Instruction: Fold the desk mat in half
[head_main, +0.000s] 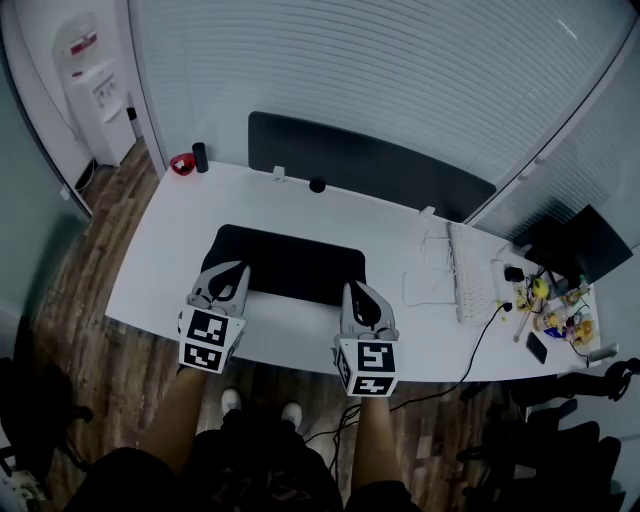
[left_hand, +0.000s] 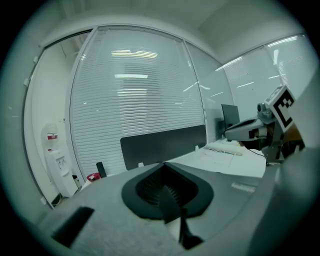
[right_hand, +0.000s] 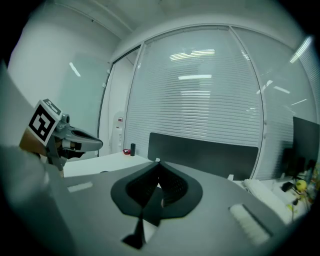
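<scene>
Two grippers, and both were pinched shut on the same thing. The left gripper (head_main: 236, 275) and the right gripper (head_main: 357, 296) each had its jaws closed on the near edge of the black desk mat (head_main: 290, 258), one at each near corner. In each gripper's own view a thin dark flap of mat sat squeezed right between the jaws, so neither grip looked loose to me.

Just ahead of the jaws, the rest of the mat lay spread on the white desk (head_main: 165, 250), running away from the tips toward the far side.

My read on handling: it's a light, floppy sheet, not a stiff board. I'd expect the middle to sag between the two grips, and the corners would have to travel together and level or the crease would come out crooked. The two near corners seemed the right place to hold it. The edge is thin, though, so a hard tug could pull it out of the pads. Whether the underside is grippy enough to keep the far edge put, I couldn't tell.

Beyond the mat's far edge sat a small black round thing (head_main: 317, 185), then a dark divider panel (head_main: 370, 160) along the back of the desk. Off to the right of the right jaws was a white keyboard (head_main: 468, 285). Far out past the left jaws sat a small red dish (head_main: 182, 164) beside a dark cylinder (head_main: 200, 157).
</scene>
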